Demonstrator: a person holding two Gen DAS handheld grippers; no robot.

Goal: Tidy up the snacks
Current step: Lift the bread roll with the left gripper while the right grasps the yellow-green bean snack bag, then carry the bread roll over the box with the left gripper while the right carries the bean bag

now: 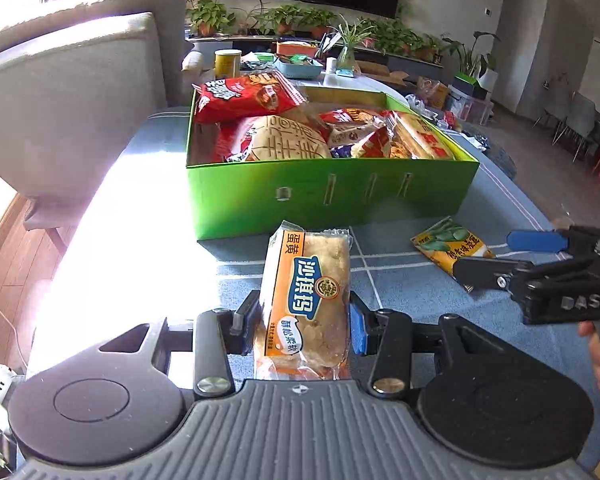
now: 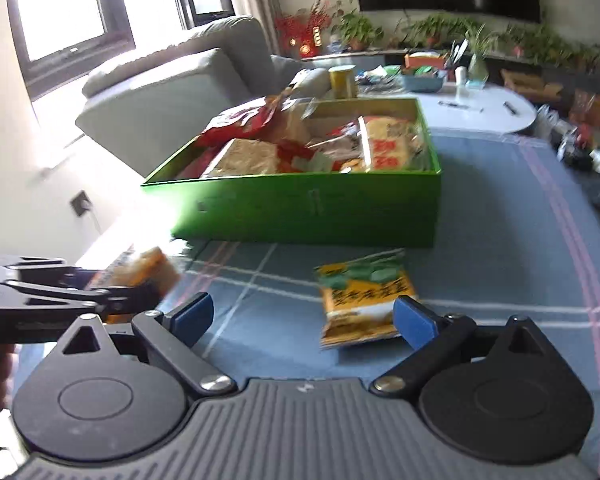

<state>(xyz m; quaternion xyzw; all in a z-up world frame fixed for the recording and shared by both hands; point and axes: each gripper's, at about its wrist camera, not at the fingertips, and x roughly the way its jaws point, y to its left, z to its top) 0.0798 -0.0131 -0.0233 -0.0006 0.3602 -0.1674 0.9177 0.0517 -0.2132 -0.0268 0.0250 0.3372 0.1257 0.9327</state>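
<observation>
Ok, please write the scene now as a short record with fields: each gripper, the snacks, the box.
left gripper: shut on orange-wrapped cake bar, held above the cloth
right gripper: open, nothing held
yellow-green snack packet: flat on blue checked tablecloth, just ahead of the right gripper, outside the box
green cardboard box: open, already holding several wrapped snacks
snacks not yet in box: cake bar, yellow-green packet

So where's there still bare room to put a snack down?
Bare blue tablecloth lies right of the green box and beside the green-pea packet. The box is crowded, barring a gap at its far right corner.
</observation>
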